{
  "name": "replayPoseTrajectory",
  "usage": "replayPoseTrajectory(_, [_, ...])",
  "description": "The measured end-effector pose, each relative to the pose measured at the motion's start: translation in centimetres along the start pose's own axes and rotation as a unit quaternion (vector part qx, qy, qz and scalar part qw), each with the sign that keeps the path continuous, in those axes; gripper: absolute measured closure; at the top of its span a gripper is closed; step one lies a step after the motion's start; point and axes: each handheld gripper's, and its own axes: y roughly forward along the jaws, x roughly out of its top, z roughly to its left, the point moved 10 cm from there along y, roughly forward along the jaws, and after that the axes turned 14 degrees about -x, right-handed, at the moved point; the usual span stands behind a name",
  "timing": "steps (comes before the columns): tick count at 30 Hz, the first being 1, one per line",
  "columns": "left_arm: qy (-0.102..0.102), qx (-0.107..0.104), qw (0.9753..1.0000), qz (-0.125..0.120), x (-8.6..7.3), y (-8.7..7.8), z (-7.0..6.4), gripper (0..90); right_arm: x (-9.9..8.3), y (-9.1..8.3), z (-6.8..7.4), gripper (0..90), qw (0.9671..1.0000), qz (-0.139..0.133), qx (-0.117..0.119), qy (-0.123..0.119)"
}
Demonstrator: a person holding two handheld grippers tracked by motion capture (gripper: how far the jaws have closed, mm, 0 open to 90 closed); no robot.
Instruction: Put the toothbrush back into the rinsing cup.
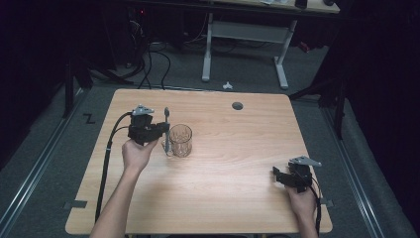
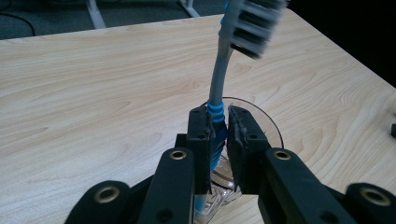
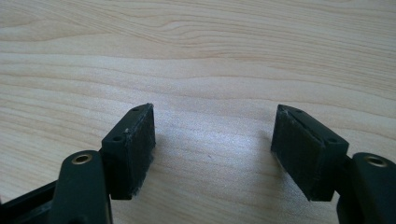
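Left tool (image 2: 219,135) clamps toothbrush (image 2: 219,84) — upright.

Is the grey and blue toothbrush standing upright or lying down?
Upright: the grey and blue toothbrush rises bristles-up from the left gripper, whose fingers clamp its handle beside the clear glass cup.

The left gripper (image 1: 161,130), held in the left hand (image 1: 136,152), points right with its 2 jaws closed. The right gripper (image 1: 277,176), in the right hand (image 1: 300,198), points left, jaws spread wide.
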Motion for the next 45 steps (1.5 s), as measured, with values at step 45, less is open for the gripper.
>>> replayPoseTrajectory(45, [-0.008,0.003,0.9999,0.009,-1.9,0.5,0.4,79.3,0.0,0.0,0.0,30.5,1.0000,0.000,0.000,0.000])
